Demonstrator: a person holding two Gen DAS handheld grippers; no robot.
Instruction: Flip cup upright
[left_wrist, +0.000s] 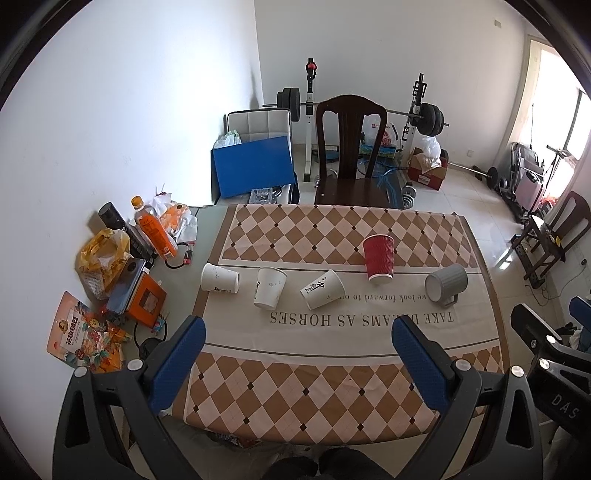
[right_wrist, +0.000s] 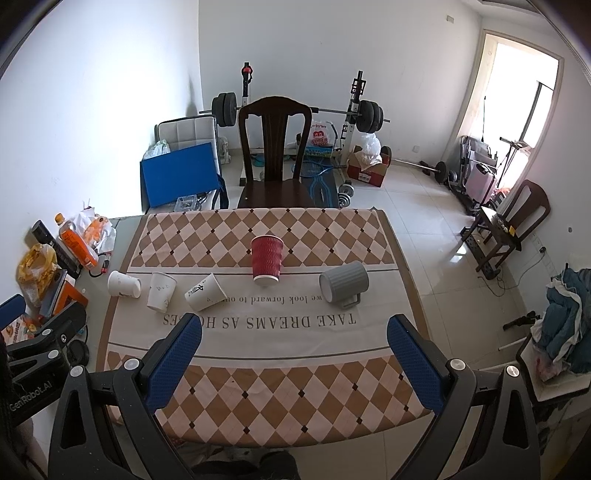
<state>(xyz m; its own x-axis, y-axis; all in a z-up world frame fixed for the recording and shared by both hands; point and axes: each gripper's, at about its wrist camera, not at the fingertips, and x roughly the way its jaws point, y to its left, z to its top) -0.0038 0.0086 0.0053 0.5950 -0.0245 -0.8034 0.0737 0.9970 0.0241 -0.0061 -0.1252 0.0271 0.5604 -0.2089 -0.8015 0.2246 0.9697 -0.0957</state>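
Several cups lie in a row across the checked tablecloth (left_wrist: 332, 373). Three white paper cups lie on their sides: one at the left (left_wrist: 220, 278) (right_wrist: 124, 284), one in the middle (left_wrist: 270, 287) (right_wrist: 161, 291), one with black writing (left_wrist: 322, 289) (right_wrist: 205, 291). A red ribbed paper cup (left_wrist: 378, 258) (right_wrist: 267, 259) stands mouth down. A grey mug (left_wrist: 446, 284) (right_wrist: 344, 284) lies on its side, handle toward me. My left gripper (left_wrist: 298, 332) and right gripper (right_wrist: 294, 329) are both open and empty, held above the near part of the table, well short of the cups.
Clutter fills the table's left edge: an orange bottle (left_wrist: 154, 232), a yellow bag (left_wrist: 103, 254), snack packets (left_wrist: 83, 338), an orange box (left_wrist: 146, 301). A dark wooden chair (left_wrist: 349, 151) stands behind the table. Weight racks and boxes stand on the floor beyond.
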